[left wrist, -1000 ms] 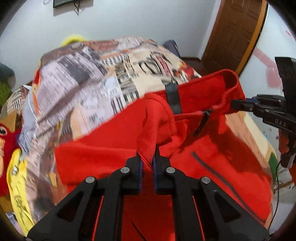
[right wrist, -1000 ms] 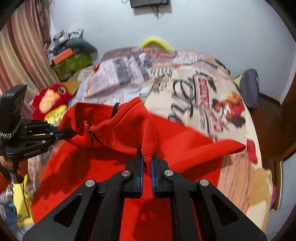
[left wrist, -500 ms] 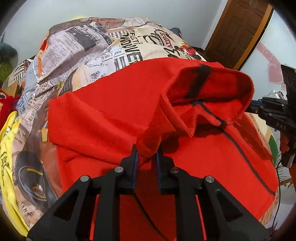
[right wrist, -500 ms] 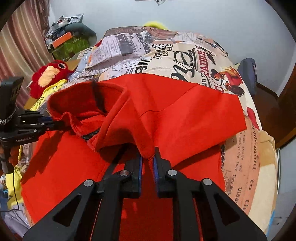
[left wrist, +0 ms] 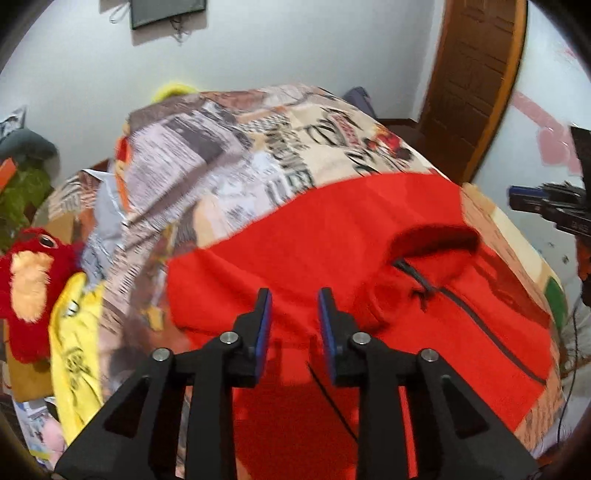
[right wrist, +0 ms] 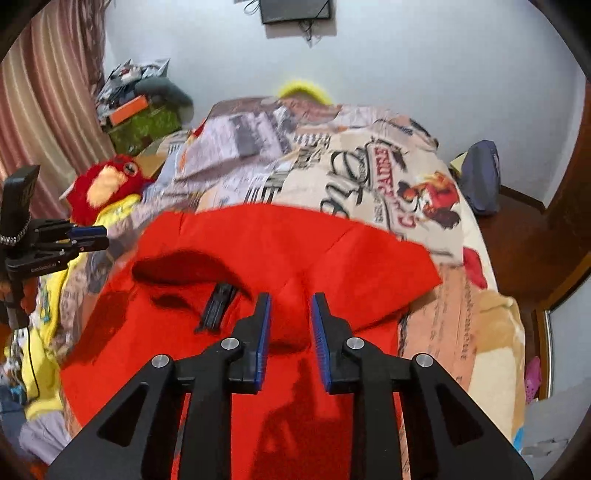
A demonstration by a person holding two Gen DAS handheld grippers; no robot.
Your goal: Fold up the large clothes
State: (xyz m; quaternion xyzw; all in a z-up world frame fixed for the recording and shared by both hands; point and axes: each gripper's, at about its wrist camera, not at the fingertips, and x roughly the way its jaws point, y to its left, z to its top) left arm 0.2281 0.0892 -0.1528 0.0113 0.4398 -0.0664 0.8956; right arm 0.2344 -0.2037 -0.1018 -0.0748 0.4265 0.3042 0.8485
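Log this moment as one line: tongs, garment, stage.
left tongs: just opened, empty | right tongs: just opened, empty | red jacket: released, folded on bed | stage: fold laid

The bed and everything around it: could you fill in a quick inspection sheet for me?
Surface: bed under a newspaper-print blanket.
Job's things: red jacket lies folded on the blanket, collar and zip showing.
Clutter: red plush toy, yellow cloth, boxes by the curtain.
Grippers: left gripper and right gripper have just been opening; nothing between the jaws.
Cables: thin cable at the bed's edge.
Surroundings: wooden door, wall screen.
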